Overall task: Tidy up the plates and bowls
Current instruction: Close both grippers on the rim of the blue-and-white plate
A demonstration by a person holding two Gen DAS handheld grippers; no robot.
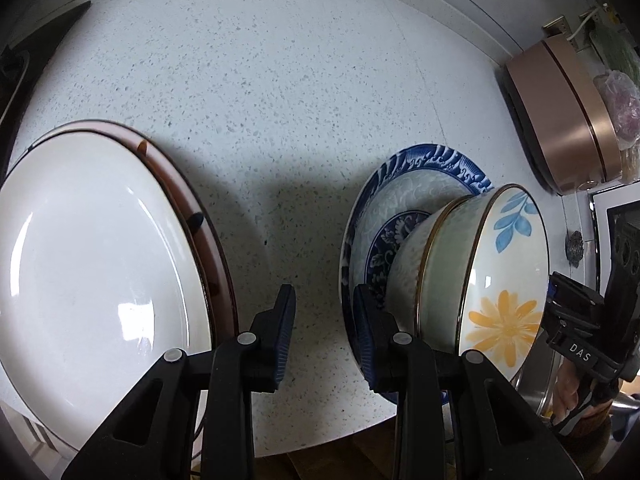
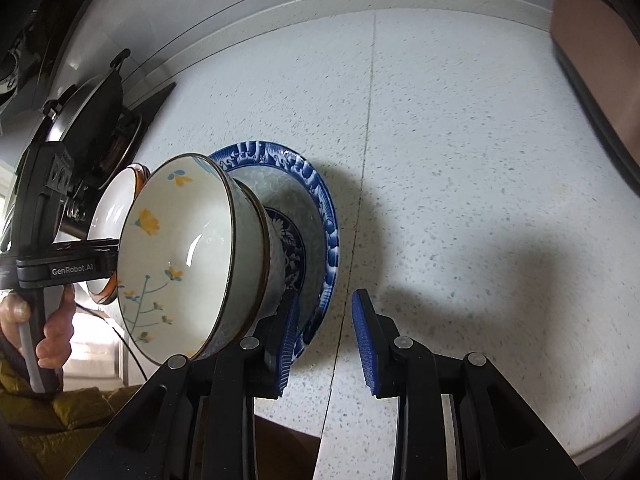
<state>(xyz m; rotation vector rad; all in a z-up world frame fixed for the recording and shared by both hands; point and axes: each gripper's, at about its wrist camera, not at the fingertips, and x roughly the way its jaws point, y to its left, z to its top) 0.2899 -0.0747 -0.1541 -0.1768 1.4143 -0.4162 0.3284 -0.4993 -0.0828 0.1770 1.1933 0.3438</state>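
Note:
A large white plate (image 1: 92, 248) lies on a brown-rimmed plate (image 1: 216, 248) at the left of the speckled counter. To the right, a bowl with yellow flowers (image 1: 504, 280) sits nested in another bowl on a blue-and-white patterned plate (image 1: 424, 172). My left gripper (image 1: 324, 336) is open and empty above bare counter between the two stacks. In the right wrist view the flower bowl (image 2: 176, 256) and the blue plate (image 2: 320, 208) are at the left. My right gripper (image 2: 326, 344) is open and empty just right of the blue plate's rim.
A copper-coloured appliance (image 1: 568, 120) stands at the back right by the wall. A dark wok (image 2: 92, 112) sits on the stove at the left. The counter's front edge (image 1: 320, 444) runs just below the grippers. A seam (image 2: 364, 200) crosses the counter.

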